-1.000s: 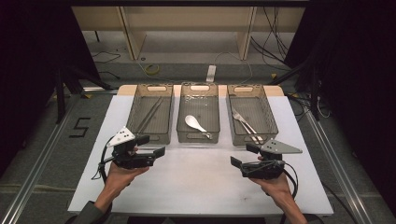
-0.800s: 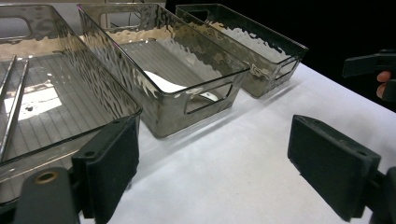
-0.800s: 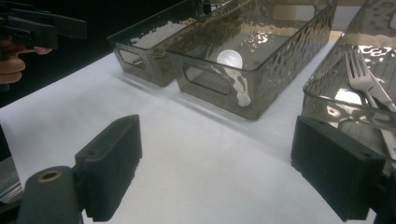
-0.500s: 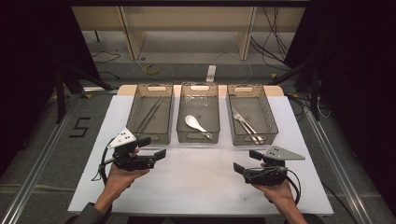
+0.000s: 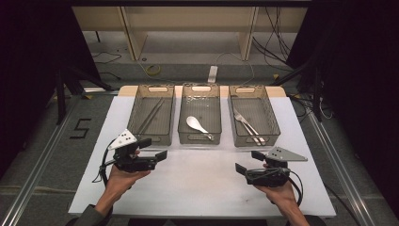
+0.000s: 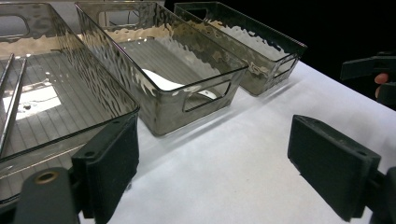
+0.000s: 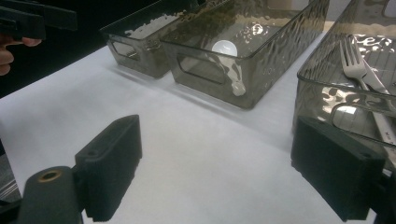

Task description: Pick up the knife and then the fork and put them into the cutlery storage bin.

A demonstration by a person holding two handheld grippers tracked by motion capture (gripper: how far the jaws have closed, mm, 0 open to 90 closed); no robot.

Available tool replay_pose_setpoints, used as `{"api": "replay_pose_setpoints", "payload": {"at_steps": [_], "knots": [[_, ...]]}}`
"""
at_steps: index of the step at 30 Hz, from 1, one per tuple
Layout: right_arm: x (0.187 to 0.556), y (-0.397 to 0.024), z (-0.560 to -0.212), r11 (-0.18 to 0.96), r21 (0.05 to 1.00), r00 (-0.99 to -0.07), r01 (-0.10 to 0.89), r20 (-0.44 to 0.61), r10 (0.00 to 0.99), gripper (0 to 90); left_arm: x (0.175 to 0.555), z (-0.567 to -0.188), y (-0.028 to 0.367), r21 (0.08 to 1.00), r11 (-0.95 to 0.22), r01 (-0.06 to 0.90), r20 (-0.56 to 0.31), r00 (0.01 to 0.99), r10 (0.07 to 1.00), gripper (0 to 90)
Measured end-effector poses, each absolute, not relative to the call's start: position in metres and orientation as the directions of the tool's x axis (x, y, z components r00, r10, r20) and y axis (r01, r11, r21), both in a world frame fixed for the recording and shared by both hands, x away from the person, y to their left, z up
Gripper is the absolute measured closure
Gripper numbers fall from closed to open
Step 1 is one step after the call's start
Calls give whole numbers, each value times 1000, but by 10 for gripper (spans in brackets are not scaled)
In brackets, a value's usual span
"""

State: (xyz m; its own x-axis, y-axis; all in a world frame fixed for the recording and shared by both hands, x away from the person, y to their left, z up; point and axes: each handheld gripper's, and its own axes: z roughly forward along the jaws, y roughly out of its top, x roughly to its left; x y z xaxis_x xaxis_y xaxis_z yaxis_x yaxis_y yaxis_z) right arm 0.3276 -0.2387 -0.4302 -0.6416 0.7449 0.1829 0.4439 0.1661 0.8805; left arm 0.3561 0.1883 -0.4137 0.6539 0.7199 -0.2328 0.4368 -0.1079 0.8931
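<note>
A: Quick status, pls?

B: Both tools wide open, nothing held. Left tool (image 5: 151,149) sits lower left of the high view, just below the left bin (image 5: 151,114). Right tool (image 5: 248,162) lower right, on the white table (image 5: 197,183), below the right bin (image 5: 254,115).

A: Where's the cutlery?

B: Already in bins along the upper middle. Chopsticks (image 5: 150,115) in the left bin, white spoon (image 5: 197,125) in the middle bin (image 5: 201,113), fork (image 5: 244,123) w/ another utensil beside it in the right bin. Can't tell what that 2nd piece is.

A: Risks from here?

B: Imo mostly the bin walls. In the left tool view one jaw is right up against the left bin's near wall; a careless push fwd would shove the bin. In the right tool view the far jaw sits close to the right bin's front wall, same issue. Also, reaching in for the fork: thin, flat, shiny metal lying on the floor of the bin, so pads could skid off or grab both pieces at once.
</note>
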Motion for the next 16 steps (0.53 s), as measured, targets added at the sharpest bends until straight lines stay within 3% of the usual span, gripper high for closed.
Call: {"api": "replay_pose_setpoints", "payload": {"at_steps": [16], "knots": [[328, -238, -430, 174, 880, -642, 442, 175, 747, 173, 356, -414, 188, 893, -108, 437, -232, 653, 721, 162]]}}
